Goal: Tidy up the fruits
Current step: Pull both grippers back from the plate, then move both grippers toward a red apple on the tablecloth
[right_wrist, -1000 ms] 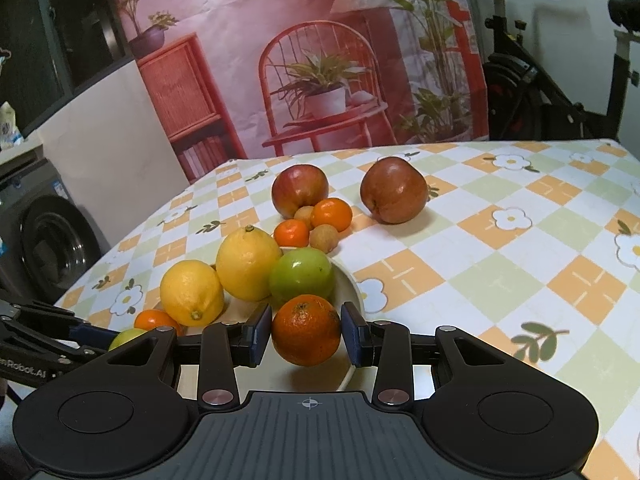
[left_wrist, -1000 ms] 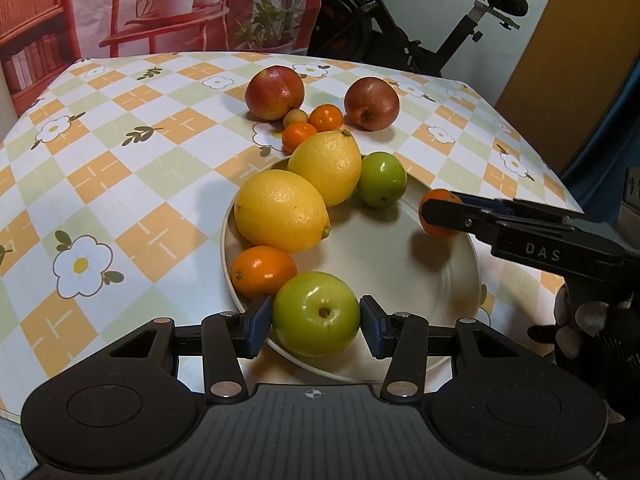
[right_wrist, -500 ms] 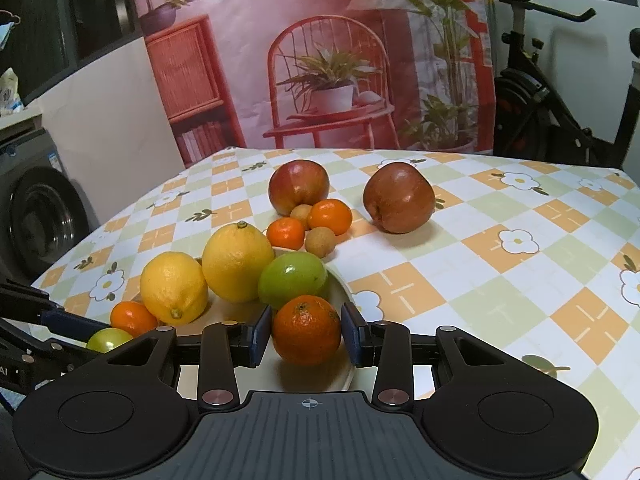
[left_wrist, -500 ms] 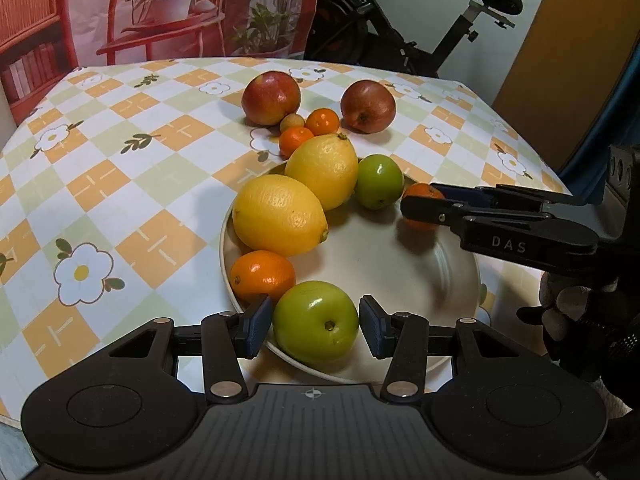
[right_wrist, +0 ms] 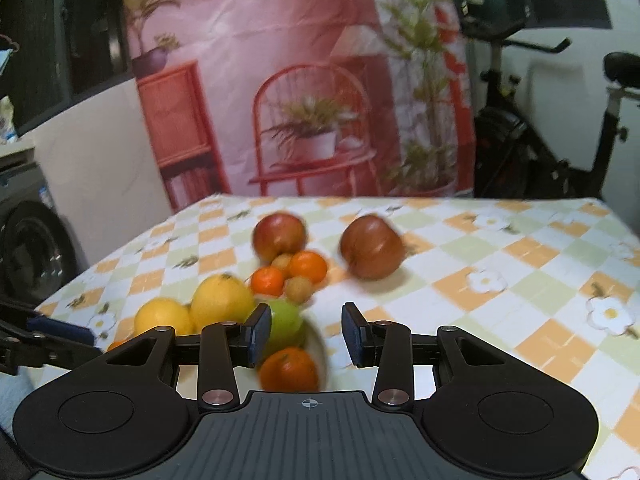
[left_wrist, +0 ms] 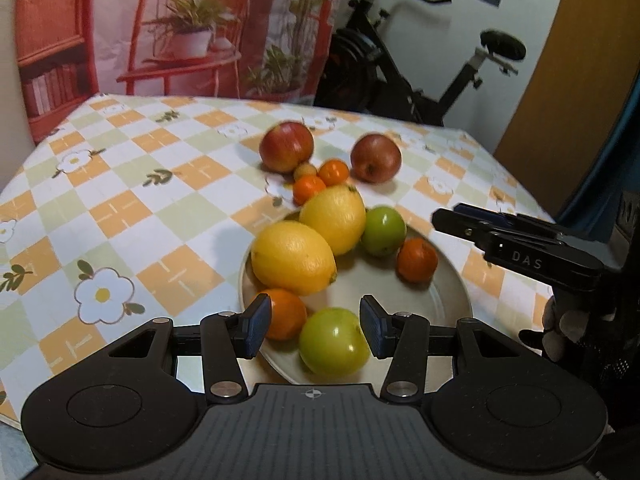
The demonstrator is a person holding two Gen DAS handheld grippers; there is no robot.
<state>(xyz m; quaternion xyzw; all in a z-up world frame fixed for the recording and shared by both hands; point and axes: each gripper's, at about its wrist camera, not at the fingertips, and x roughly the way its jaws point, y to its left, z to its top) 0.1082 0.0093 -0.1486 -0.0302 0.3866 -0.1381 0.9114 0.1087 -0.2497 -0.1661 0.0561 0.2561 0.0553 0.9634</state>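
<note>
Checkered tablecloth [left_wrist: 120,208] | front lemon [left_wrist: 294,258] | long axis lower-right, nipple right

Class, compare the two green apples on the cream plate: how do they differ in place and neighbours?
The near green apple sits at the cream plate's front edge beside an orange tangerine. The far green apple sits at the back rim against a yellow lemon. Both are round, green, and free of any grip.

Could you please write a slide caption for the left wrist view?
Open left hand-held gripper above a round green fruit resting on the cream plate.
</note>
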